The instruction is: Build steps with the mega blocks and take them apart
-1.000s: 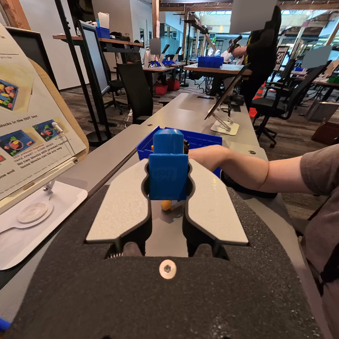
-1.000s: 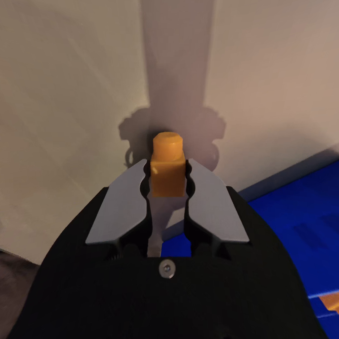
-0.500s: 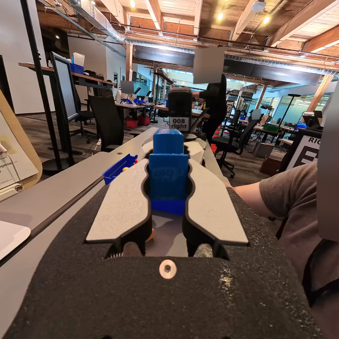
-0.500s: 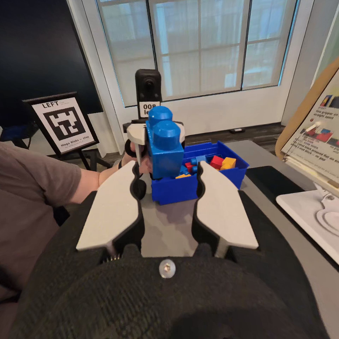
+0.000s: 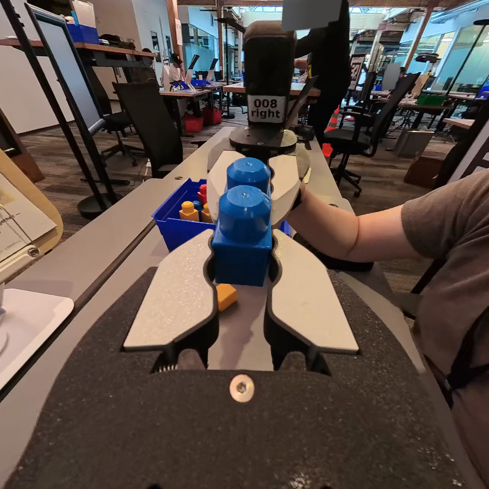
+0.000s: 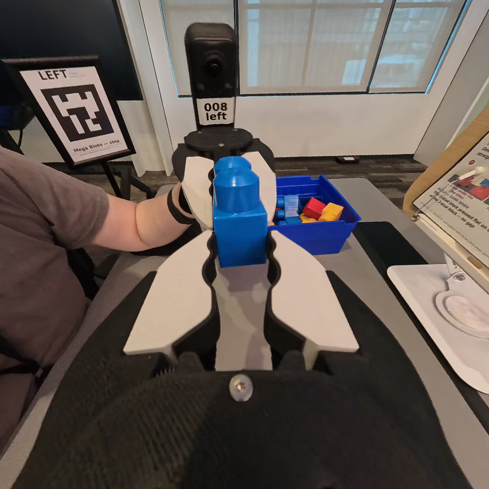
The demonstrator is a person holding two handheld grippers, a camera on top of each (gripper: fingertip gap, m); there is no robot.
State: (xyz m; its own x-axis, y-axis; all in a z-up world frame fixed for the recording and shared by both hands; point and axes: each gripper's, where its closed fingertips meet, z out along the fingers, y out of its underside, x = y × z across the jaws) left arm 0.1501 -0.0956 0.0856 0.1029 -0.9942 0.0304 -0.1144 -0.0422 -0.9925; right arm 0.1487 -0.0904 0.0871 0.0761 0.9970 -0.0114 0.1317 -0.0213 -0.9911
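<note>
I hold a blue two-stud block (image 5: pixel 242 239) in the air above the grey table (image 5: pixel 105 238), studs up, with both grippers facing each other along its length. My left gripper (image 5: pixel 242 254) is clamped on one end of it, the grey fingers (image 5: pixel 182 288) pressed against its two side walls. My right gripper (image 6: pixel 240 248) meets the other end; its fingertips sit at the block's sides and seem to touch, but I cannot tell from either view whether they truly grip it. In the left wrist view the right gripper (image 5: pixel 258 185) shows on the far side of the block, its fingertips flanking the far stud.

Just below the block, near my left gripper's left finger, a small orange block (image 5: pixel 225 296) lies on the table, partly hidden by that finger.

Beyond the held block stands a blue bin (image 6: pixel 315 235) on the table, holding loose blocks: a red one (image 6: pixel 313 207), a yellow one (image 6: pixel 330 211) and several blue ones (image 6: pixel 289 205). In the left wrist view the bin (image 5: pixel 174 230) lies to the left of the block.

At the table's edge stands a white stand (image 6: pixel 434 296) carrying an instruction sheet (image 6: pixel 460 201). Off the table's far left corner in the right wrist view is a framed sign with a black-and-white marker (image 6: pixel 71 111), and behind it a window (image 6: pixel 304 45).
</note>
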